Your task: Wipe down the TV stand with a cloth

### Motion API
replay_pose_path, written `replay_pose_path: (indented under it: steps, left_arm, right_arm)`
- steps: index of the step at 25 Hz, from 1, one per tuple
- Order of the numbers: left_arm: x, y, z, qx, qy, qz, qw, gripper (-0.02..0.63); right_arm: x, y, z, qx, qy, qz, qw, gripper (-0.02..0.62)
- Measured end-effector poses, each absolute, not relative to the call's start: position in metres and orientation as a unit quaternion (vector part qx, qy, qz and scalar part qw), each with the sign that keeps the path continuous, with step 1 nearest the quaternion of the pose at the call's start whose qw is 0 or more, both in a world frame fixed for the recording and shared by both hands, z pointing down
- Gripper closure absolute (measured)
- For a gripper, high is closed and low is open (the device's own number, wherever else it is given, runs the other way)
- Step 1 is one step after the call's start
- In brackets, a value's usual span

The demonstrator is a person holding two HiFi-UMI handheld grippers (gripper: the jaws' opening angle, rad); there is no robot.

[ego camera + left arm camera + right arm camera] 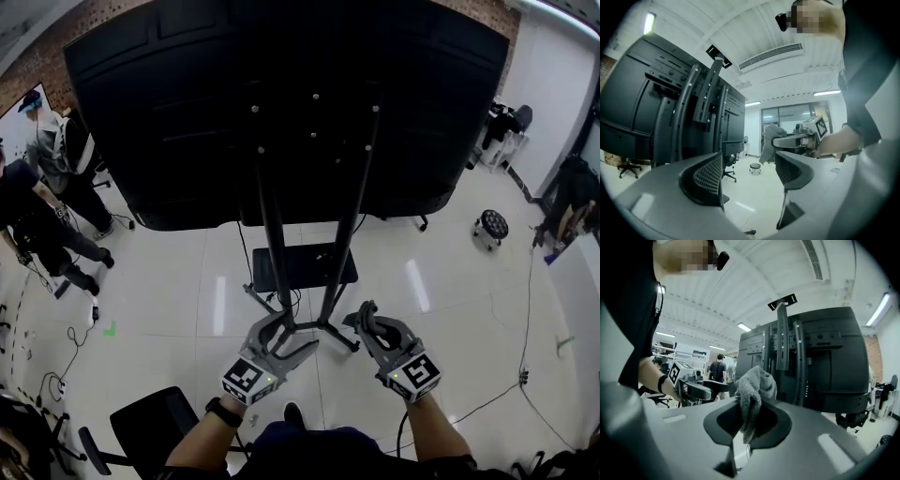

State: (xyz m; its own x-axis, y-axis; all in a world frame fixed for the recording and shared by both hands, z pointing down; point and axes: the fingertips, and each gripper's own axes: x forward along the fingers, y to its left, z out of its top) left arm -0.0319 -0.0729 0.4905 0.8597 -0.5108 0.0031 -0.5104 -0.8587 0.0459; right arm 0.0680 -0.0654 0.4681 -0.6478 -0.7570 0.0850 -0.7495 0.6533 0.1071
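Grey cloth, black TV stand.
The fuzzy cloth [757, 380] is bunched and pinched in the right gripper [749, 411]. The TV stand [274, 246] stands upright on pale floor [187, 291], its twin poles carrying a dark screen [178, 103].

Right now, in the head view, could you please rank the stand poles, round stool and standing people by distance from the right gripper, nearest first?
1. Stand poles, just ahead of the right gripper.
2. Round stool, ahead right.
3. Standing people, far left.
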Motion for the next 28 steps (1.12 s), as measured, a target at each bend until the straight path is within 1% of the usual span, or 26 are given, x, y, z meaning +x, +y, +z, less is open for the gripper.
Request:
replay_pose_path:
  steps: [3, 8, 14, 17, 25, 28]
  left_arm:
    - [-0.029, -0.043, 0.484, 0.962, -0.274, 0.000, 0.007, 0.232]
    - [-0.018, 0.013, 0.475, 0.953, -0.303, -0.004, 0.030, 0.232]
    - [-0.003, 0.072, 0.479, 0.942, -0.334, -0.012, 0.029, 0.232]
    - [0.003, 0.099, 0.482, 0.940, -0.339, -0.004, 0.047, 0.232]
    - [0.001, 0.127, 0.480, 0.942, -0.332, -0.011, 0.047, 0.232]
    - [-0.005, 0.133, 0.474, 0.945, -0.326, -0.013, 0.031, 0.232]
  right_arm:
    - [0.075, -0.037, 0.459, 0.408, -0.912, -0.021, 0.041, 0.574]
    - [0.095, 0.010, 0.461, 0.384, -0.923, 0.017, 0.022, 0.574]
    - [0.113, 0.076, 0.467, 0.346, -0.937, 0.032, 0.027, 0.575]
    - [0.120, 0.099, 0.472, 0.337, -0.940, 0.038, 0.033, 0.575]
    - [0.116, 0.121, 0.464, 0.336, -0.941, 0.027, 0.037, 0.575]
    - [0.104, 0.125, 0.456, 0.332, -0.942, 0.020, 0.033, 0.575]
